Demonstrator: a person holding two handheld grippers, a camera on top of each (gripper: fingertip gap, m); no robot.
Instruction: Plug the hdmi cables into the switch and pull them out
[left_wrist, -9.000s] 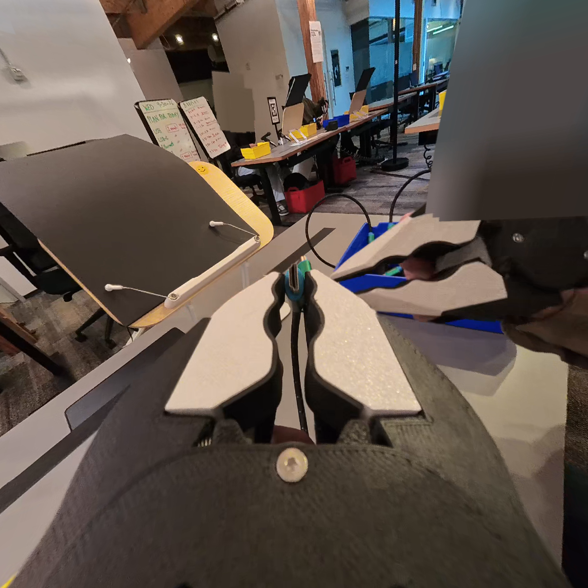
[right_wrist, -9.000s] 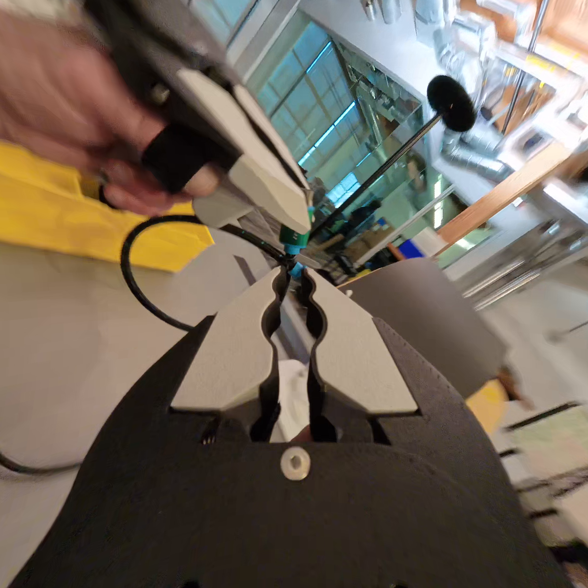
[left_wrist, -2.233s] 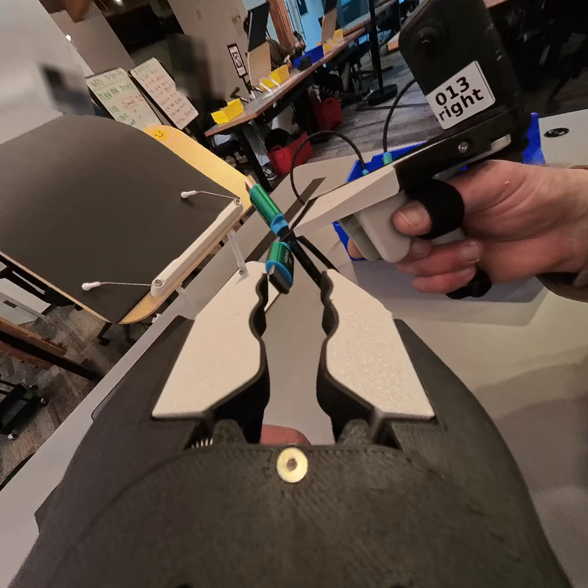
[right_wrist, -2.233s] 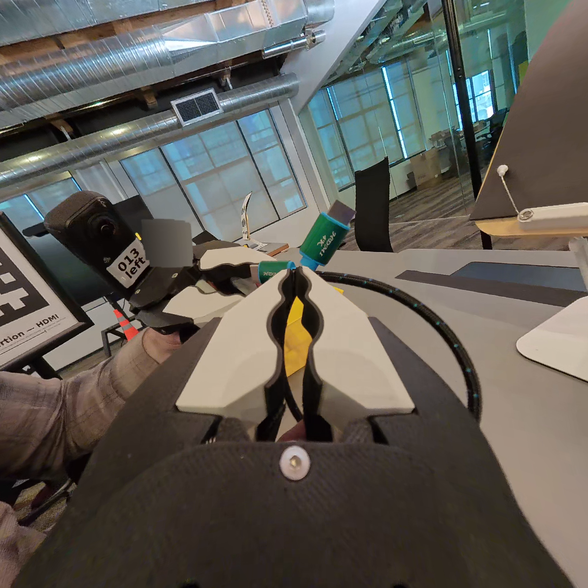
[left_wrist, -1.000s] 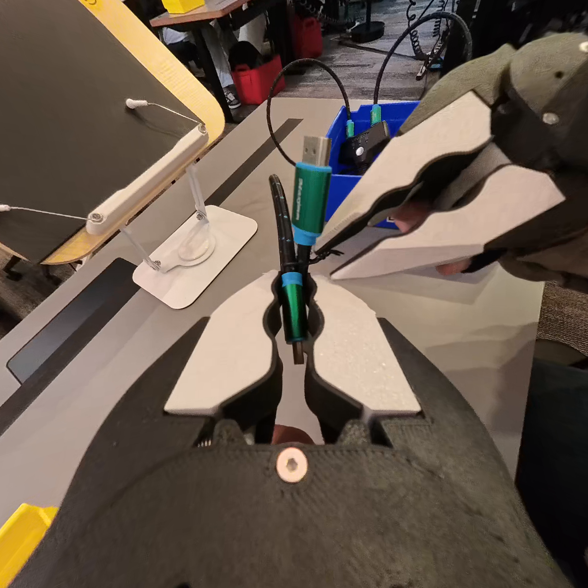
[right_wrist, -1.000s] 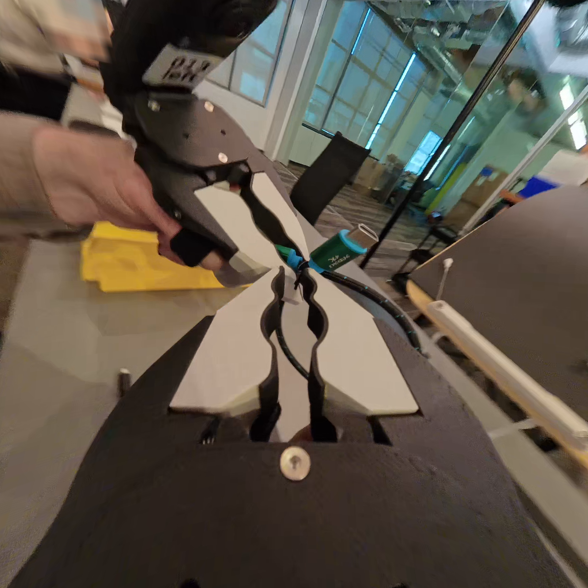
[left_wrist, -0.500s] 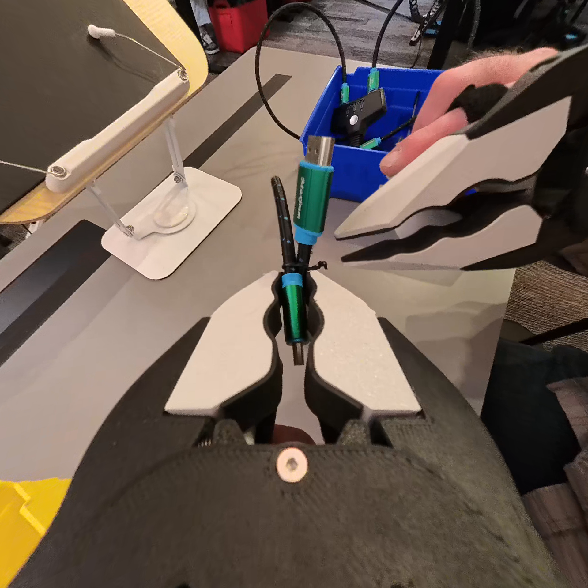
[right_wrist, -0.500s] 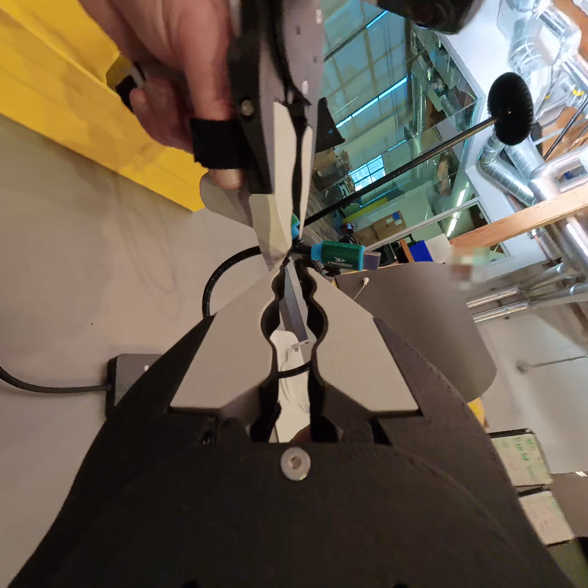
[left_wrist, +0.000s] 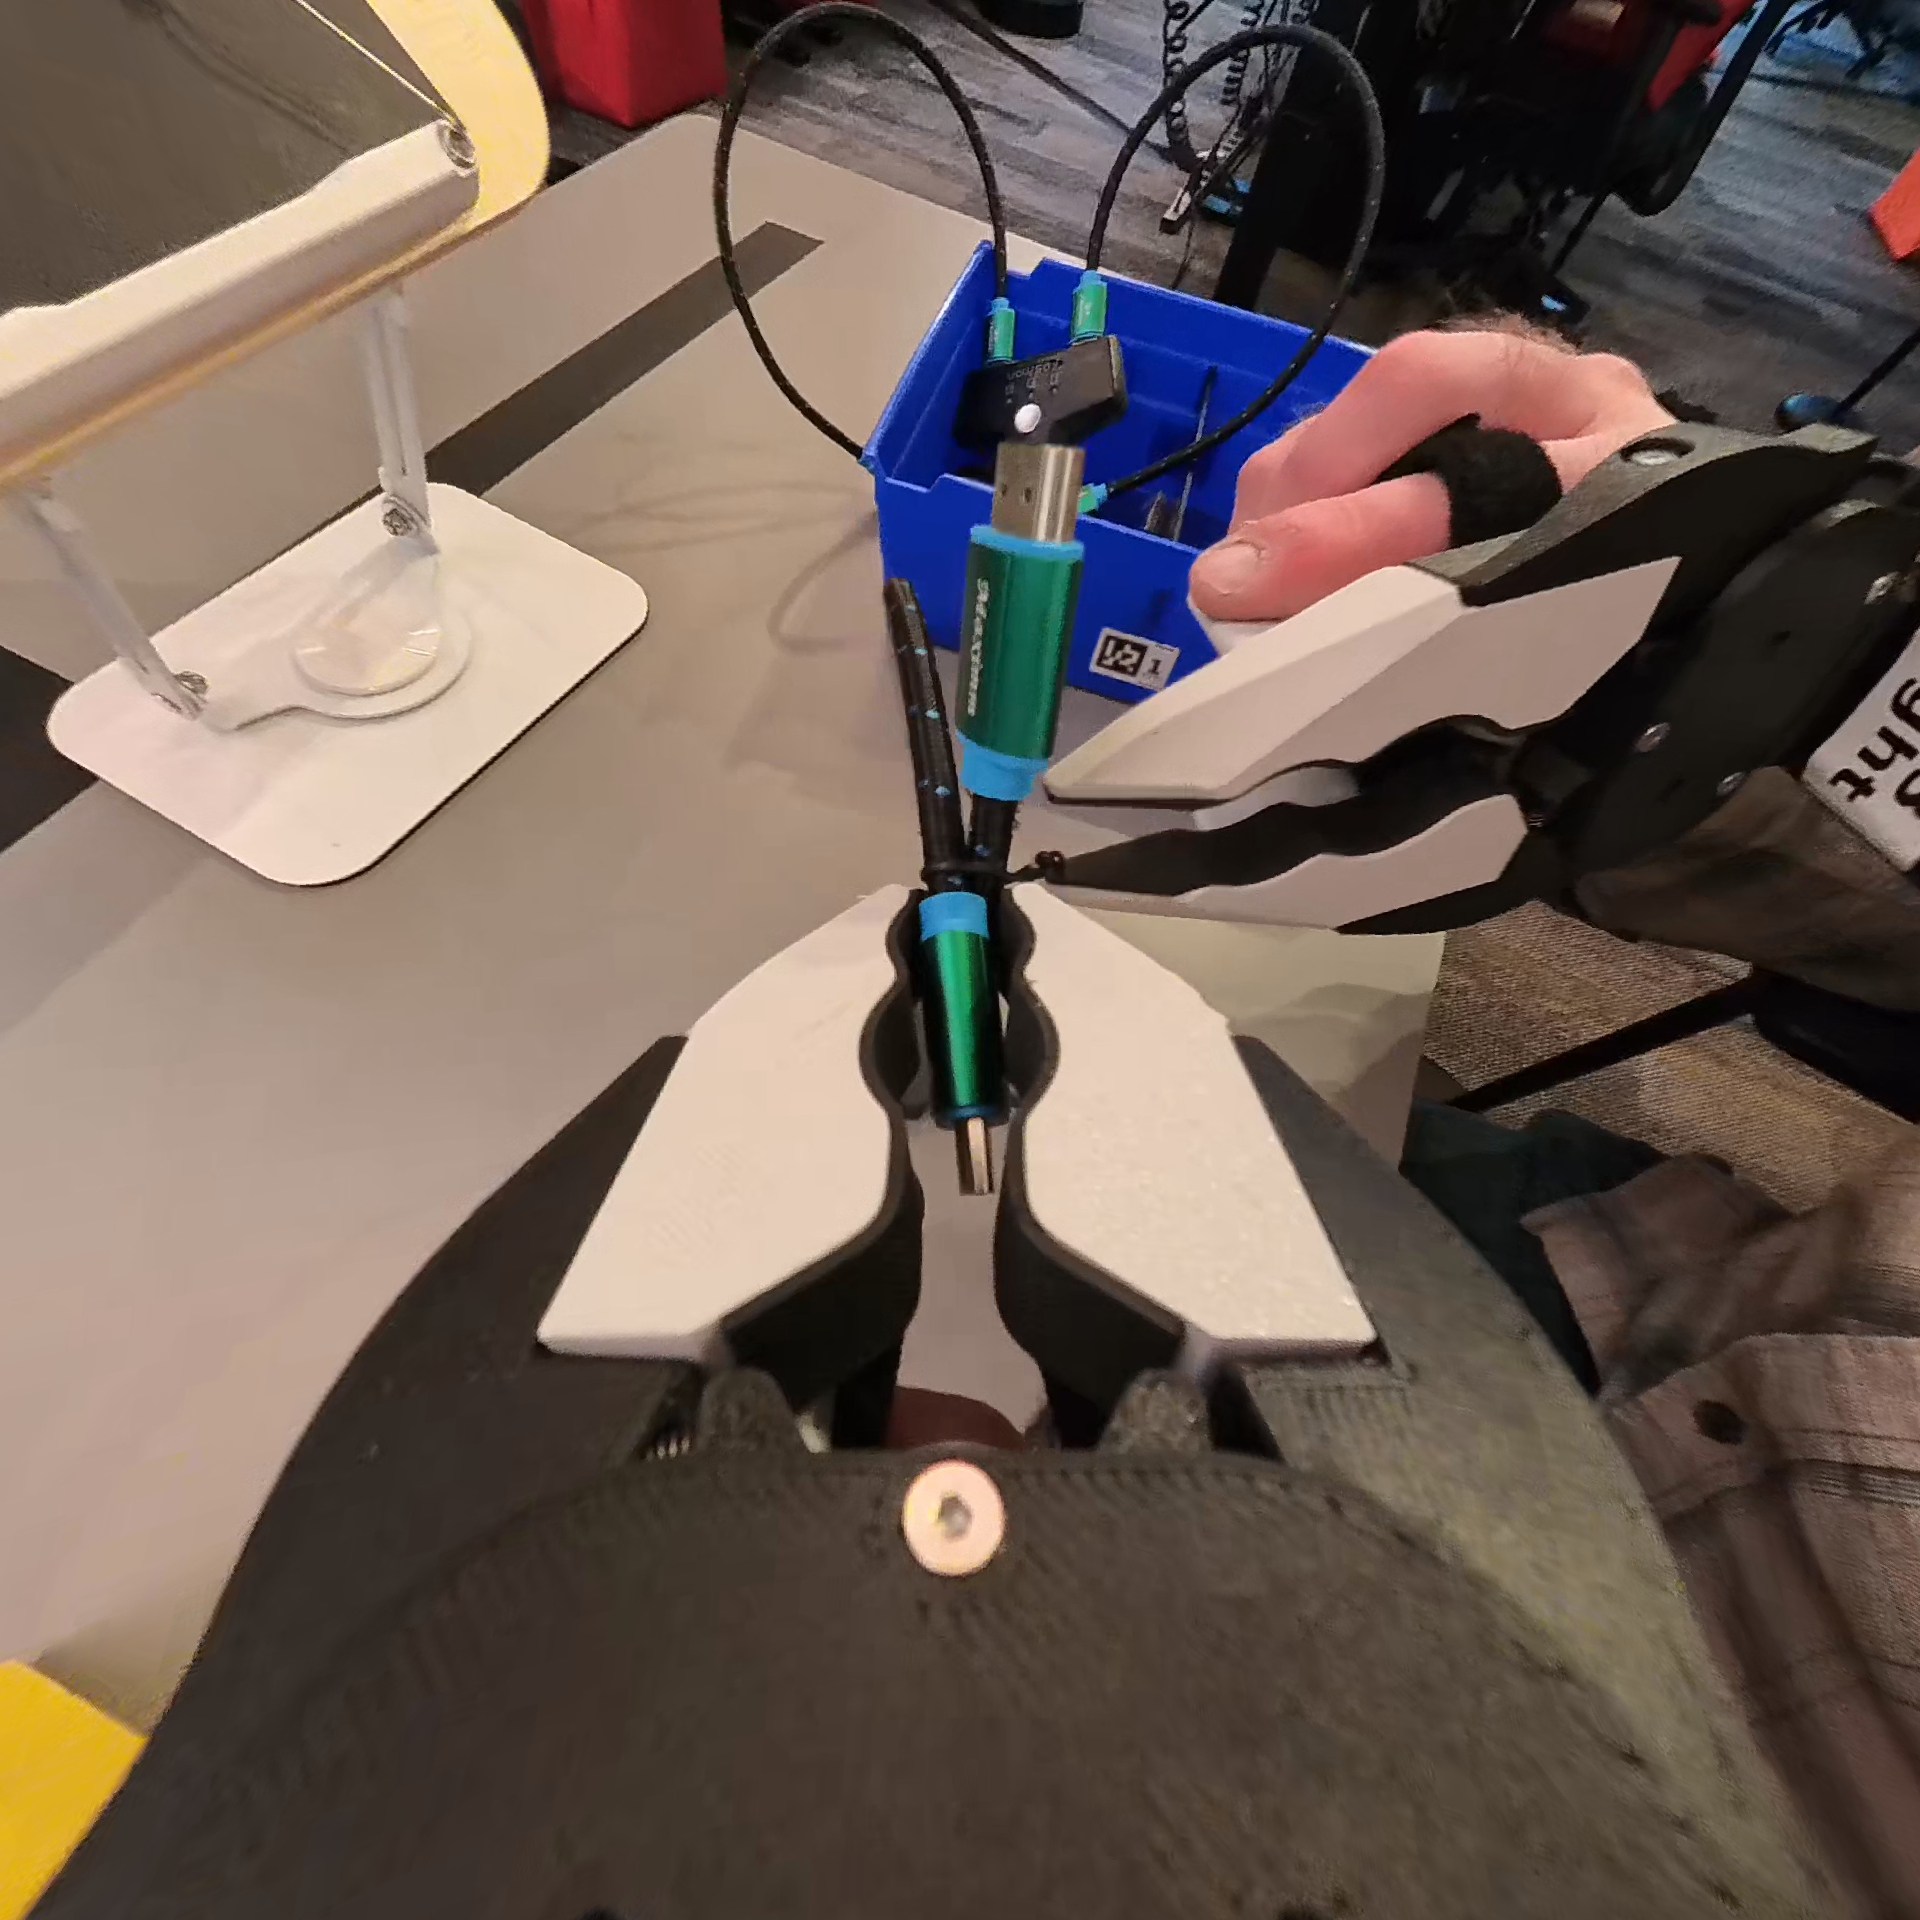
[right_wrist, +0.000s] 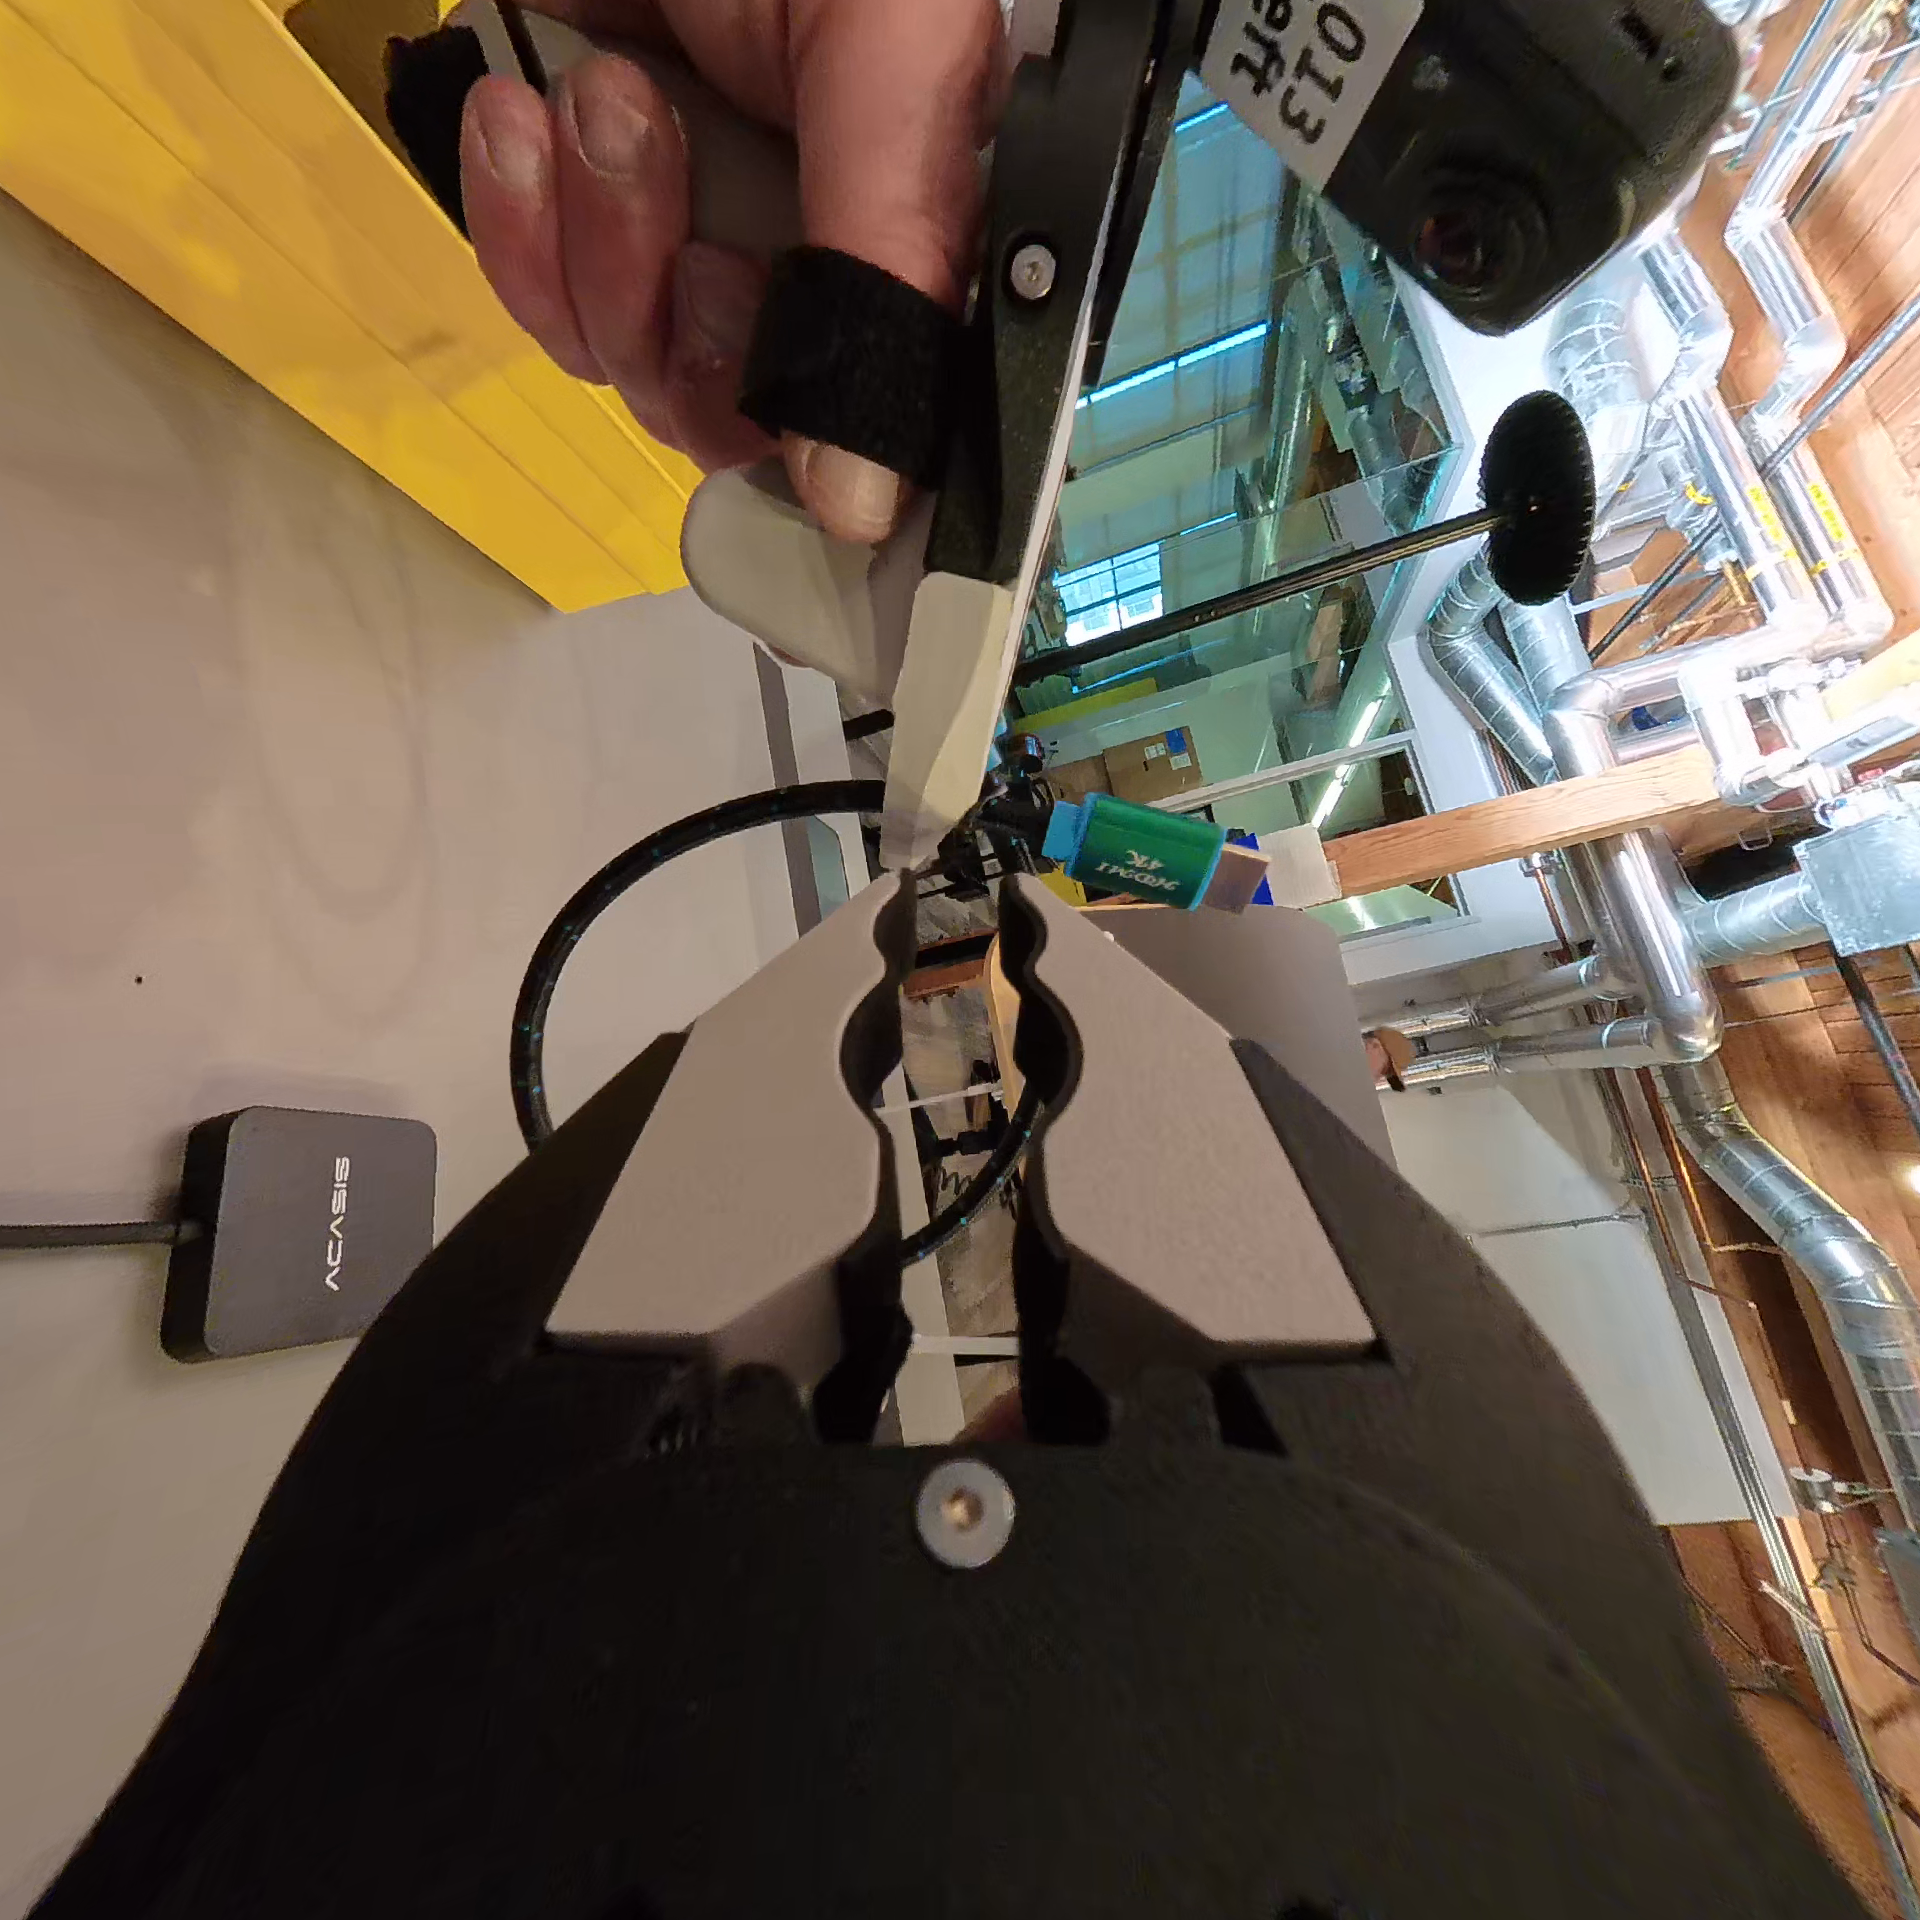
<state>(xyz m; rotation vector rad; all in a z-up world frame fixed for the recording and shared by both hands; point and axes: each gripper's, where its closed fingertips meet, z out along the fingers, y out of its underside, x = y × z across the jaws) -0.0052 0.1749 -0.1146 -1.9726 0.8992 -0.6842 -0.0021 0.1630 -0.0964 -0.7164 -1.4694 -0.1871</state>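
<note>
The left gripper (left_wrist: 961, 914) is clamped on a green metal HDMI plug with a blue collar (left_wrist: 961, 1023), whose silver tip points back toward the wrist, so the plug faces the wrong way for insertion. Just above that plug, the same braided black cable (left_wrist: 925, 717) doubles back, bound by a thin black tie (left_wrist: 971, 868), and a second, larger green plug (left_wrist: 1013, 649) stands upright over it. The right gripper (left_wrist: 1049, 826) sits beside the tie with its jaws narrowly parted, pinching nothing that can be seen. The plugs look rigid, smooth and light, best gripped across their flat barrels; the cable seems springy and likely to twist. A small black switch (left_wrist: 1044, 400) lies in the blue plastic bin (left_wrist: 1127, 587) beyond the plugs.
</note>
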